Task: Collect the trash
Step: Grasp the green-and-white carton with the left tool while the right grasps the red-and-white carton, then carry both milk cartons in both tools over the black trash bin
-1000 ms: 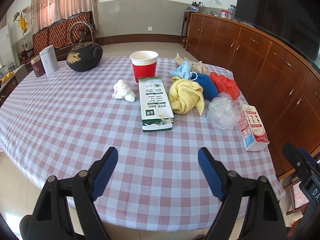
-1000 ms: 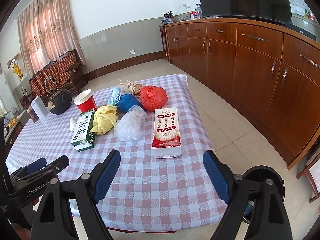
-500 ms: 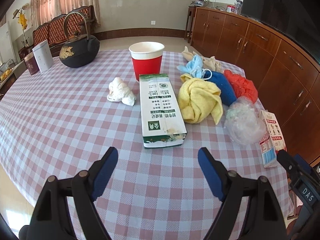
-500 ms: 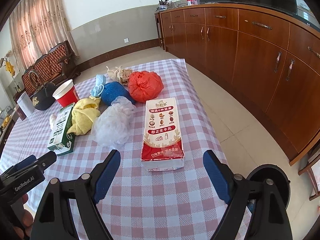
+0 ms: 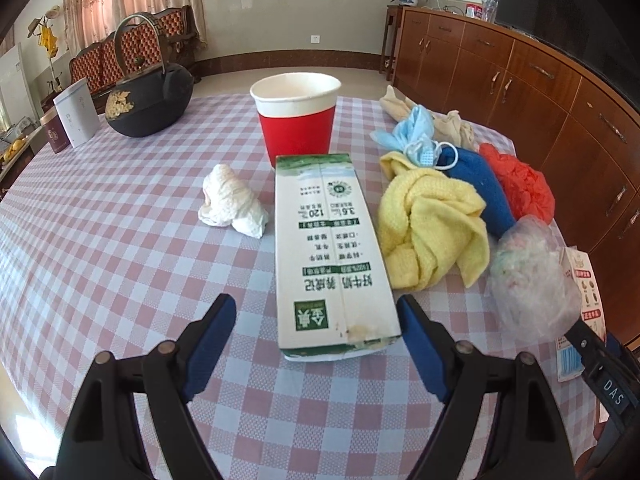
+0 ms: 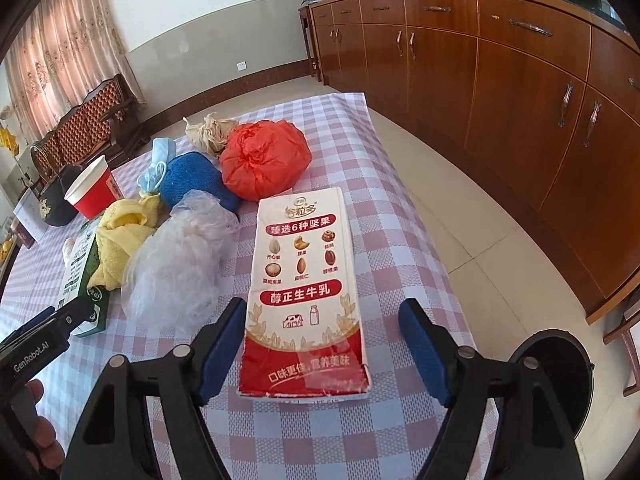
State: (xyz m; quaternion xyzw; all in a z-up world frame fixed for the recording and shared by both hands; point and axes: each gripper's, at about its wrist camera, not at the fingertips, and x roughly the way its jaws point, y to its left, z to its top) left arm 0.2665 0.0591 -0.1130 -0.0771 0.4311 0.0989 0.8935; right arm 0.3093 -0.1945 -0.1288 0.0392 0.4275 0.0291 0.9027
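A green-and-white milk carton [image 5: 332,248] lies flat on the checked tablecloth [image 5: 112,240]. Its near end sits between the fingers of my left gripper [image 5: 316,312], which is open, with a gap on the left side. A red-and-white nut-milk carton [image 6: 304,280] lies flat near the table's right edge. My right gripper [image 6: 322,308] straddles its near end; the jaws are closing, and a gap still shows at the right finger. Also on the table are a crumpled tissue [image 5: 230,202], a red paper cup [image 5: 296,116], a clear plastic bag [image 6: 176,264] and a red bag [image 6: 264,160].
A yellow cloth [image 5: 432,224], a blue cloth [image 6: 192,180] and a face mask [image 5: 414,132] lie between the cartons. A black kettle [image 5: 148,100] and tins [image 5: 76,114] stand far left. A black bin [image 6: 560,364] sits on the floor right of the table, before wooden cabinets [image 6: 520,80].
Both grippers have come forward and down, so each carton's near end now lies between its fingers. The right gripper's jaws have narrowed; the left jaws keep the same width.
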